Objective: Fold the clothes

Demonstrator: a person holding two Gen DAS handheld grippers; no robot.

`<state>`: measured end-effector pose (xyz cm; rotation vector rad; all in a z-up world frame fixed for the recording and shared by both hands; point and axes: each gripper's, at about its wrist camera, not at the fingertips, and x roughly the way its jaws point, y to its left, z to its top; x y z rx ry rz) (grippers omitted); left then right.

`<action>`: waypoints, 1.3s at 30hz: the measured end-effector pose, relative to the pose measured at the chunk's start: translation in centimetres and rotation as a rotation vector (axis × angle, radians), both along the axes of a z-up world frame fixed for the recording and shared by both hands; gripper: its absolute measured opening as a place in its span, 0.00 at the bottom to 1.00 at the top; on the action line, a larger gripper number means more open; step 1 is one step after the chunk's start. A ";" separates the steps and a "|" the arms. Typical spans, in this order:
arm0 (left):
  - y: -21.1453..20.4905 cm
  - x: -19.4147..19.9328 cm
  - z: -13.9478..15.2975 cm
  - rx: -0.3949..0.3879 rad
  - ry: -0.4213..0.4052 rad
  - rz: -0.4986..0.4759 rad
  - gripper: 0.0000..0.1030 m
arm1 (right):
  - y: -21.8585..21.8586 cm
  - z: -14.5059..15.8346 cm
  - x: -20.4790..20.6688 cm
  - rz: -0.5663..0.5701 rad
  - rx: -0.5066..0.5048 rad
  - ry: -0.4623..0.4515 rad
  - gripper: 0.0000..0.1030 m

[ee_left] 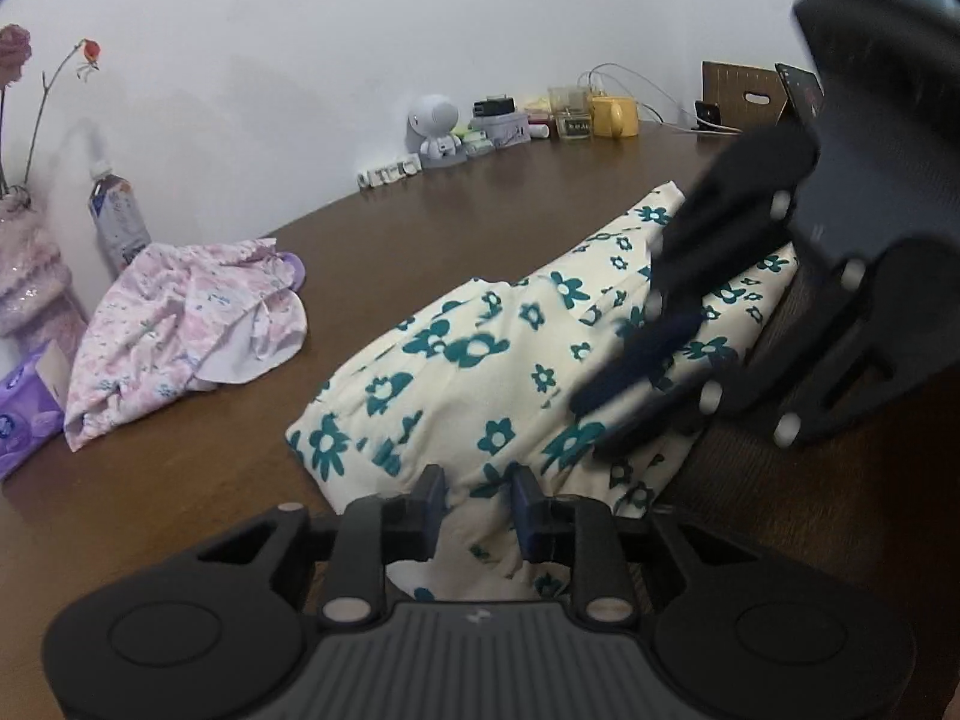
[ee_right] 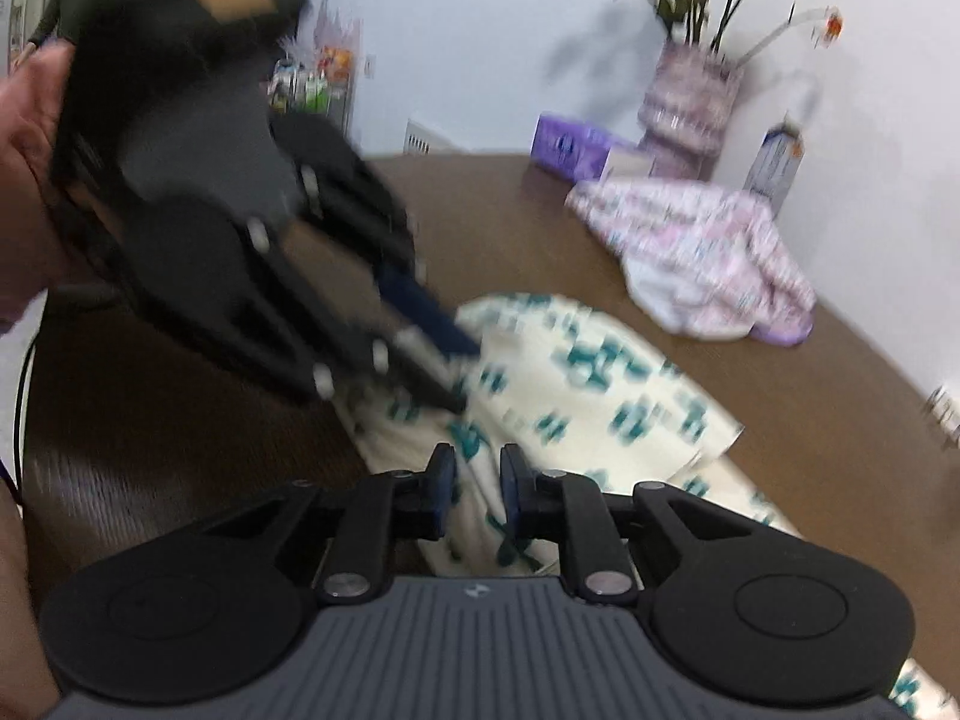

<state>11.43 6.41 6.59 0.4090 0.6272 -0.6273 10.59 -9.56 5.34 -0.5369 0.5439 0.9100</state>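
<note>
Clearly the whole matter turns on how the cream garment with teal flowers (ee_left: 480, 372) lies between the two claws. In the left wrist view it runs as a long band from the lower middle of the frame up toward the upper right, across the brown table (ee_left: 180, 480). Its near end passes straight between the fingers of the left claw (ee_left: 477, 507), which stand at a narrow gap with cloth in it; whether they truly pinch that cloth I cannot tell. The right claw (ee_left: 636, 360) comes in from the right edge of that frame, about halfway along the band, its tips low over the fabric and close together, though blur keeps me from saying if they grip.

In the right wrist view the same garment (ee_right: 600, 396) fills the lower middle and trails off to the lower right, with cloth lying in the narrow gap of the right claw (ee_right: 477, 489). Here the left claw (ee_right: 444, 354) reaches in from the upper left, a hand (ee_right: 30, 138) behind it.

So both claws sit on the band and face one another along its long axis. A pink flowered garment (ee_left: 180, 324) lies bunched well apart, at middle left.
</note>
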 end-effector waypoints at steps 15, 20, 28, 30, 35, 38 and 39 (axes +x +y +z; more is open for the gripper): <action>0.7 1.9 1.8 -0.013 -0.007 -0.108 0.21 | 0.8 -0.8 2.5 0.089 -0.093 -0.015 0.13; 0.3 2.6 0.5 0.008 0.044 -0.134 0.21 | 0.8 0.3 2.4 0.100 -0.090 -0.051 0.20; 1.3 2.8 1.4 -0.034 0.033 -0.151 0.20 | 2.5 -0.7 4.3 0.176 -0.150 -0.028 0.25; 1.8 3.5 2.3 -0.070 0.019 -0.150 0.20 | 2.1 -0.8 4.8 0.177 -0.132 0.017 0.23; 0.9 5.2 0.8 -0.014 0.062 -0.185 0.11 | 1.6 -0.5 5.0 0.169 -0.108 0.045 0.23; 1.4 5.4 0.4 -0.053 0.080 -0.174 0.10 | 0.9 0.6 5.7 0.135 -0.063 0.057 0.23; 1.4 5.3 0.4 -0.056 0.078 -0.172 0.10 | 0.7 0.9 6.1 0.114 -0.047 0.059 0.23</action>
